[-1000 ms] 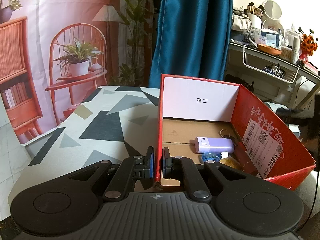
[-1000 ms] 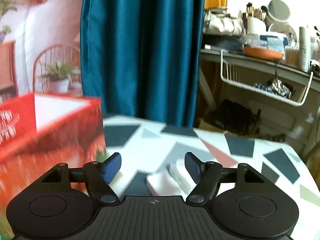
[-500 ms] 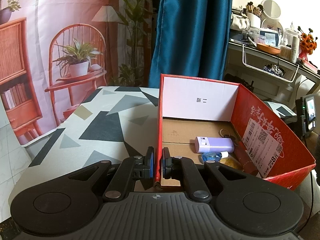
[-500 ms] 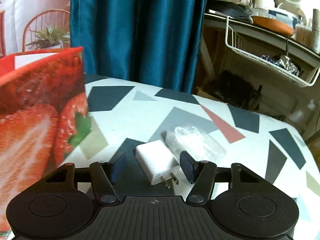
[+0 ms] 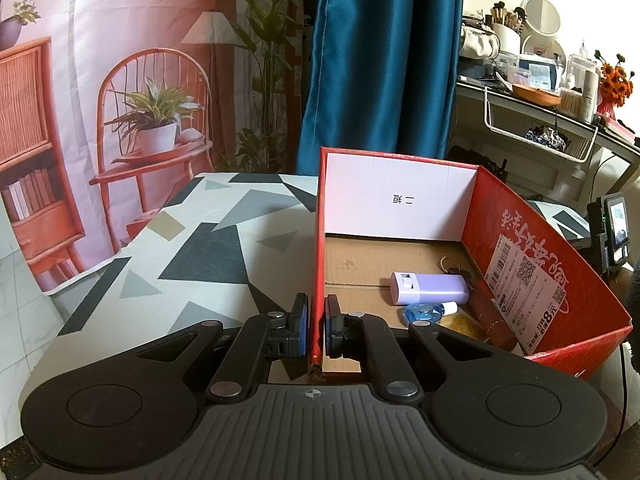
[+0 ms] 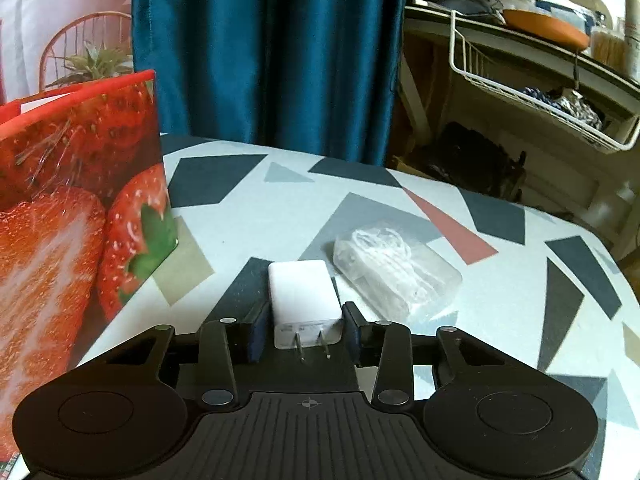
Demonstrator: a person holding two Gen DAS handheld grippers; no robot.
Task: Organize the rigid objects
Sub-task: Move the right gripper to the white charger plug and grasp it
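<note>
My left gripper (image 5: 316,326) is shut on the left wall of the red strawberry box (image 5: 400,200), which stands open on the patterned table. Inside lie a purple case (image 5: 432,288), a small blue bottle (image 5: 426,312) and a key ring (image 5: 452,266). In the right wrist view, a white plug charger (image 6: 302,292) lies flat on the table with its prongs toward the camera. My right gripper (image 6: 306,330) straddles it near the plug end, and its jaws are closing with the pads against the charger's sides. The box's outer wall (image 6: 72,200) stands to the left of it.
A clear plastic bag of white cable (image 6: 392,268) lies just right of the charger. A blue curtain (image 6: 272,60) hangs behind the table. A cluttered shelf with a wire basket (image 6: 540,92) stands at the right. The table's edge curves off at the right.
The right gripper came down and tipped toward the table, then drew its jaws in around the white charger. The left gripper stayed on the box wall.
</note>
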